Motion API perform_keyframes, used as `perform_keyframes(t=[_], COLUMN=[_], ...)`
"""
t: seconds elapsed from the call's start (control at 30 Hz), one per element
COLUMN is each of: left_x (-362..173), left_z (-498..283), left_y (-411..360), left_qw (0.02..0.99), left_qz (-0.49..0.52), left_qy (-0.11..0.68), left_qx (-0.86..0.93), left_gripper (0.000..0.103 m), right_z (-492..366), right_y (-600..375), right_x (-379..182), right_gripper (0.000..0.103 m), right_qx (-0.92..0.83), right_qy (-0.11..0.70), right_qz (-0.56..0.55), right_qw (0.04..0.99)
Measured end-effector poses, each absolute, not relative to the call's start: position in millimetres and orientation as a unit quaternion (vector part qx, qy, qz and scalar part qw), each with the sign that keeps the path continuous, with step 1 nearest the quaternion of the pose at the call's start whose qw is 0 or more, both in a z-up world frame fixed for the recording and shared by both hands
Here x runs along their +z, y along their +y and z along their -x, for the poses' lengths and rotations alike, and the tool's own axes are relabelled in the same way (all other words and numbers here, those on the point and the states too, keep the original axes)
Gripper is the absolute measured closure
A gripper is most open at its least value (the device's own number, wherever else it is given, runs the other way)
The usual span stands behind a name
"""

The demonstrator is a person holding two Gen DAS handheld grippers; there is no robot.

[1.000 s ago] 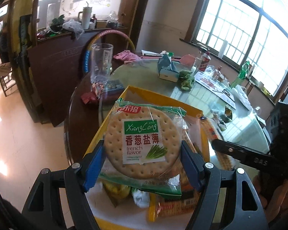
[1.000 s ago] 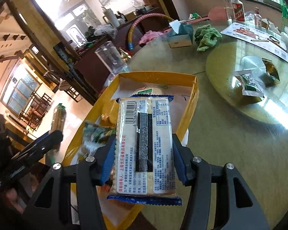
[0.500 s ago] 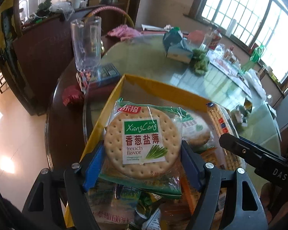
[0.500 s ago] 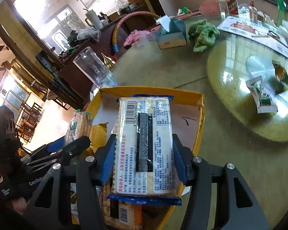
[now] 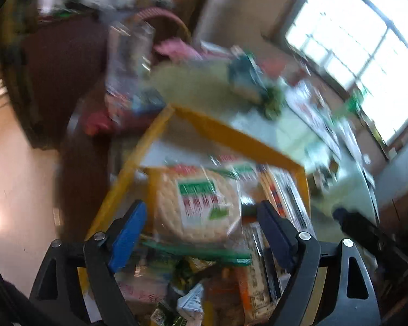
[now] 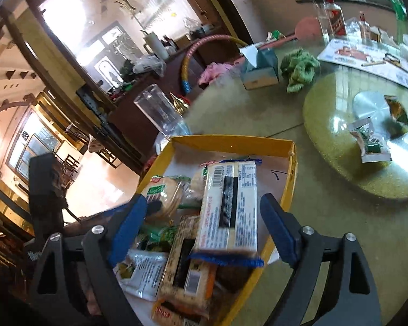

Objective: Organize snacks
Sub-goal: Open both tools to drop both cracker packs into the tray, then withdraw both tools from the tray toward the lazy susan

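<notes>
A yellow box (image 6: 231,142) (image 5: 239,135) on the round table holds several snack packs. In the blurred left wrist view the round cracker pack (image 5: 198,203) lies in the box between the blue pads of my left gripper (image 5: 201,224), whose jaws are opening and stand clear of it. In the right wrist view the rectangular blue-edged cracker pack (image 6: 231,206) lies on the pile in the box. My right gripper (image 6: 204,224) hangs over it, jaws opening, with gaps on both sides of the pack. The round cracker pack (image 6: 163,193) shows at the left of the box.
A tall clear glass (image 6: 160,114) stands just behind the box. A tissue box (image 6: 259,69), a green cloth (image 6: 299,70) and bottles (image 6: 333,20) sit further back. Two small snack packets (image 6: 370,144) lie on the glass turntable (image 6: 340,160).
Both grippers have let go of their packs: the round pack and the rectangular pack have dropped from the jaws into the yellow box. Both pairs of jaws stand wider. The left view has gone blurred.
</notes>
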State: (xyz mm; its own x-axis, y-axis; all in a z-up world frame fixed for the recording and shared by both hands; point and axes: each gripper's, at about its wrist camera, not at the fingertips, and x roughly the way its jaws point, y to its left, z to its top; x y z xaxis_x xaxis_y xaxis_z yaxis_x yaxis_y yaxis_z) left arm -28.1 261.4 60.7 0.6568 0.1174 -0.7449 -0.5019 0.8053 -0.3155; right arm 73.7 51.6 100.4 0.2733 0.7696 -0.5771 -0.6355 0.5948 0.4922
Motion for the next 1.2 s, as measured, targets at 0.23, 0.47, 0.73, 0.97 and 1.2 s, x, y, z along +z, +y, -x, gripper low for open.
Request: perform_keyframes(t=[0.23, 0.47, 0.73, 0.97, 1.2], left_x=[90.5, 104.2, 113.8, 119.8, 119.1], left_z=[57.1, 69.1, 68.2, 63.8, 58.9], left_y=[209.3, 163.2, 122.1, 95.1, 78.2], left_qw=[0.891, 0.903, 0.915, 0.921, 0.922], left_qz=[0.163, 0.126, 0.110, 0.101, 0.099], left_qy=[0.347, 0.333, 0.326, 0.330, 0.338], left_qx=[0.245, 0.241, 0.211, 0.182, 0.162], left_gripper=[0.019, 0.019, 0.019, 0.019, 0.019], right_z=[-47.7, -31.3, -26.7, -36.8, -51.2], right_y=[24.4, -9.6, -53.7, -86.3, -106.1], right_x=[107.1, 104.4, 103.3, 105.2, 105.8], right_gripper=[0.013, 0.013, 0.013, 0.013, 0.013], right_qx=[0.452, 0.433, 0.431, 0.419, 0.414], right_qy=[0.384, 0.388, 0.382, 0.378, 0.384], right_qz=[-0.040, -0.025, -0.040, -0.064, -0.075], right_qw=[0.804, 0.813, 0.816, 0.823, 0.822])
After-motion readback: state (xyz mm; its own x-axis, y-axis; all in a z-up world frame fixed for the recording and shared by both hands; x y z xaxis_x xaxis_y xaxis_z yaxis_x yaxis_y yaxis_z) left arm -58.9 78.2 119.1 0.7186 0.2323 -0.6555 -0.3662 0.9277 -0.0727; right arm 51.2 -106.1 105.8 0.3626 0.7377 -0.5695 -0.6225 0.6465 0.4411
